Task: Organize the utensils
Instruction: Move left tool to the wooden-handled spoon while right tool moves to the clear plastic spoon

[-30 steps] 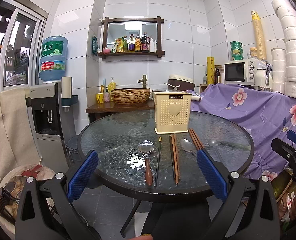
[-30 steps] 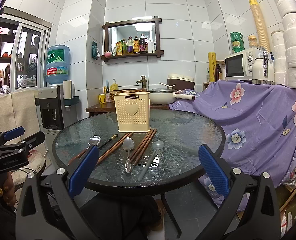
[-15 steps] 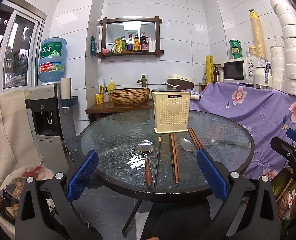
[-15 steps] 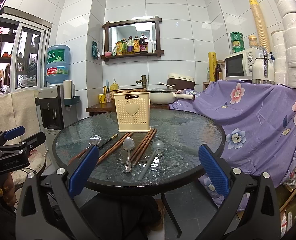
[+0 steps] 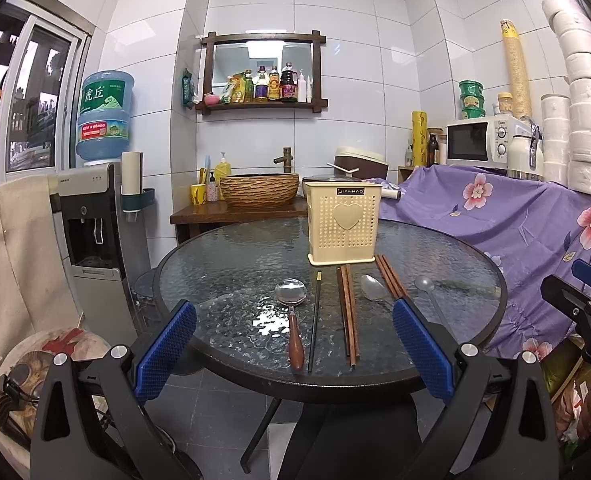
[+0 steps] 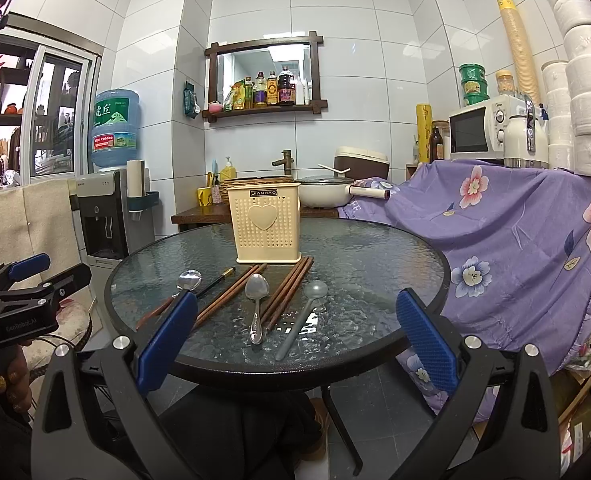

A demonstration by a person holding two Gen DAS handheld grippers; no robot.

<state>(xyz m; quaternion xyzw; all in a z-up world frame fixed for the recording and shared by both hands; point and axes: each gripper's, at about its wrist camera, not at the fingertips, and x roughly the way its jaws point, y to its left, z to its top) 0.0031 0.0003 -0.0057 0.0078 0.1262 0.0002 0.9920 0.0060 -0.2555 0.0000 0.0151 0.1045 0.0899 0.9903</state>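
A cream perforated utensil holder stands on the round glass table. In front of it lie a wooden-handled spoon, a black chopstick, a brown chopstick pair, a metal spoon, a second brown pair and a clear plastic spoon. My left gripper and right gripper are both open and empty, held back at the table's near edge.
A water dispenser stands to the left. A purple flowered cloth covers furniture on the right, with a microwave and stacked paper rolls above. A wooden counter with a basin is behind the table.
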